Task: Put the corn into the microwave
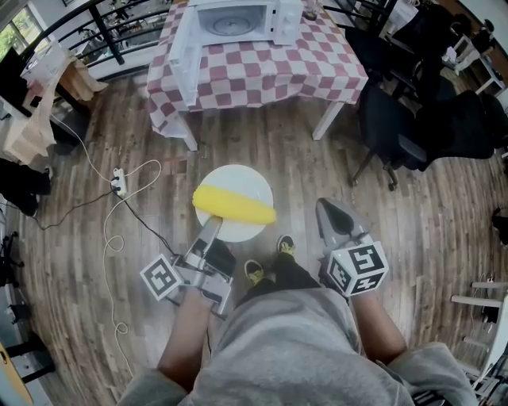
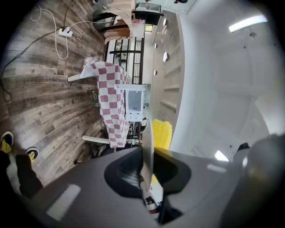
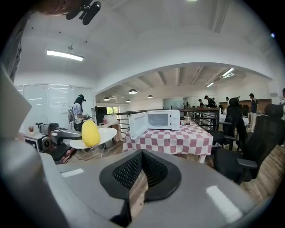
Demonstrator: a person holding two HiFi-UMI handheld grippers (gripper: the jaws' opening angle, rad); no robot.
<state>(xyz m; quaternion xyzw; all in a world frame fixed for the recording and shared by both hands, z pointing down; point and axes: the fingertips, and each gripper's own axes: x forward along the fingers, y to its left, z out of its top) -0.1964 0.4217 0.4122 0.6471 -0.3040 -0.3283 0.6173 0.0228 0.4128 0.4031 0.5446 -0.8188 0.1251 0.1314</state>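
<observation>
Far left, white power strip (image 1: 117, 184) on the wood floor (image 1: 262, 151), its cable (image 1: 107, 238) looping back toward the feet. Next over, left gripper (image 1: 209, 226) pinched tight on the near rim of a white plate (image 1: 242, 176), plate carried level, well above the boards. Yellow corn cob (image 1: 234, 204) lying crosswise on the plate's near half, spanning it almost rim to rim. In the left gripper view, thin plate edge squeezed between the pads, corn just beyond it. Straight ahead, a wide bare stretch of floor between plate and table (image 1: 262, 75) with its red-and-white checked cloth. White microwave (image 1: 254, 20) on top, door (image 1: 184, 47) swung open toward the table's left edge, cavity facing this way. Under the plate's near side, two yellow-trimmed shoes (image 1: 254, 272). Rightward, right gripper (image 1: 332, 208) carrying nothing, jaws drawn together to a point, well apart from the plate. Far right, black office chairs (image 1: 397, 131) crowding the table's right corner.
</observation>
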